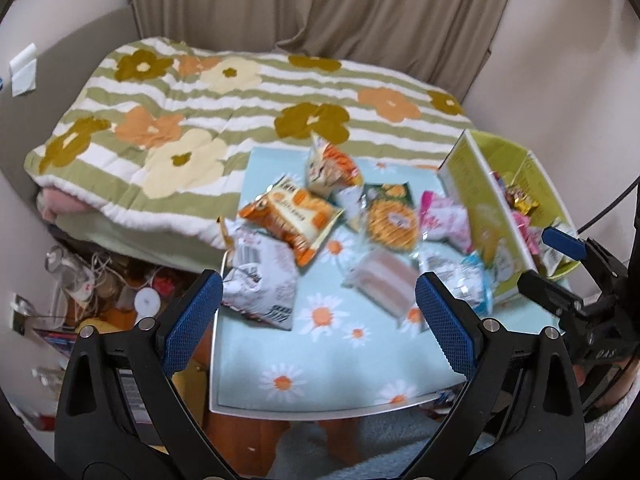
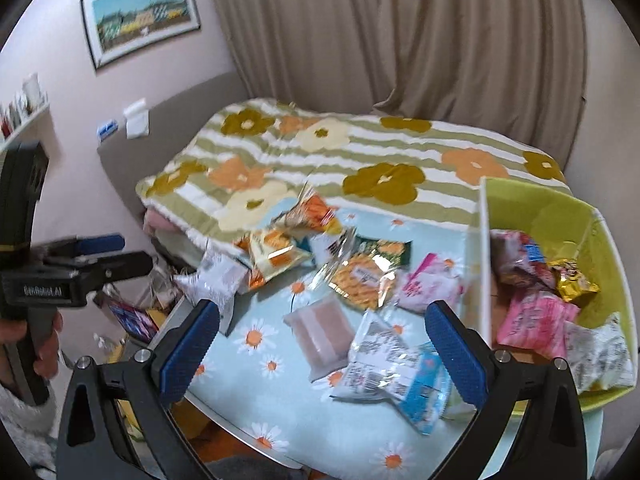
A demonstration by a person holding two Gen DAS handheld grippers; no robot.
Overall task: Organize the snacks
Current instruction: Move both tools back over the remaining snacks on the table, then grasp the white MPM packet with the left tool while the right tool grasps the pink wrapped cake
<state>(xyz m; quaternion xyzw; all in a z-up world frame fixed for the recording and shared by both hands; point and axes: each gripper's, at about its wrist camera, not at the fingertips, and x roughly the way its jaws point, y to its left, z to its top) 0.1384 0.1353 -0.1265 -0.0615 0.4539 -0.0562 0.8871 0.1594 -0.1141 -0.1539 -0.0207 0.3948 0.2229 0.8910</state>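
Note:
Several snack packets lie on the small daisy-print table (image 1: 320, 364): an orange biscuit bag (image 1: 290, 216), a silver-white bag (image 1: 262, 284), a pink cake slice (image 1: 380, 276), a round waffle pack (image 1: 390, 220) and a blue-white bag (image 2: 396, 372). A green box (image 2: 600, 264) at the table's right holds pink, gold and white packets. My left gripper (image 1: 320, 320) is open and empty above the table's near half. My right gripper (image 2: 324, 348) is open and empty, hovering over the cake slice (image 2: 320, 328) and blue-white bag. The right gripper also shows at the left wrist view's right edge (image 1: 560, 260).
A bed with a flower-striped quilt (image 1: 240, 92) lies behind the table, with beige curtains (image 2: 400, 32) beyond. Clutter, including a glass jar (image 1: 68, 272), sits on the floor left of the table. A framed picture (image 2: 140, 16) hangs on the wall.

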